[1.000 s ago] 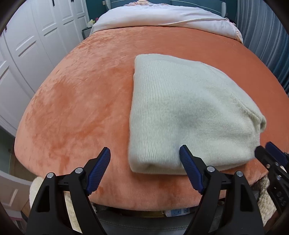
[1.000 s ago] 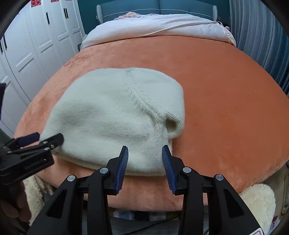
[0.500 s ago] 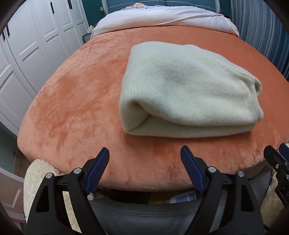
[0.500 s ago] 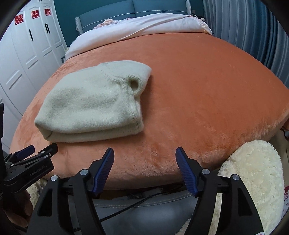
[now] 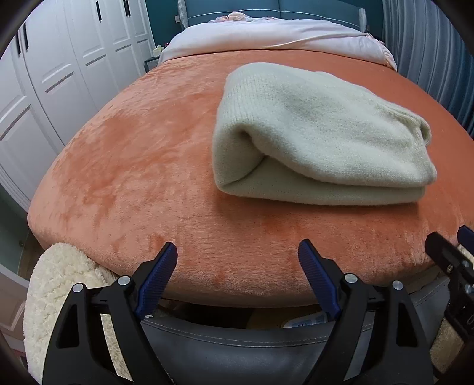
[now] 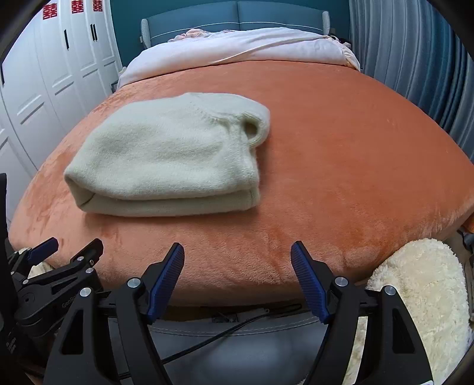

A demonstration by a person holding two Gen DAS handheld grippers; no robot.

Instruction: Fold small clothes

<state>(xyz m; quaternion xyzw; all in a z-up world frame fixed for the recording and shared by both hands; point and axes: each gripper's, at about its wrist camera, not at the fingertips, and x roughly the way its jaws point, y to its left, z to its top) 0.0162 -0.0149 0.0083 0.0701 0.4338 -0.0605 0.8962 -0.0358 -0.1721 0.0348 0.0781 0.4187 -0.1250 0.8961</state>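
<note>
A cream knitted garment [image 5: 320, 133] lies folded in a thick bundle on the orange plush bed cover [image 5: 142, 165]. In the right wrist view the same garment [image 6: 169, 157] sits to the left of centre, its ribbed opening at the right end. My left gripper [image 5: 237, 260] hangs over the bed's near edge, well short of the garment, its jaws still opening with nothing between them. My right gripper [image 6: 237, 260] is likewise back at the near edge, jaws opening and empty. Each gripper's tip shows at the side of the other's view.
White wardrobe doors [image 5: 59, 68] stand along the left. A pale quilt [image 6: 237, 47] and a teal headboard [image 6: 237, 17] are at the far end, blue curtains [image 6: 414, 59] on the right. Fluffy cream cushions [image 6: 420, 296] and a grey padded frame [image 5: 237, 349] sit below the near edge.
Both grippers drew back from the garment toward the bed's near edge. The right gripper's jaws, narrow over the garment's edge a second ago, spread wide. The garment now lies folded and free.
</note>
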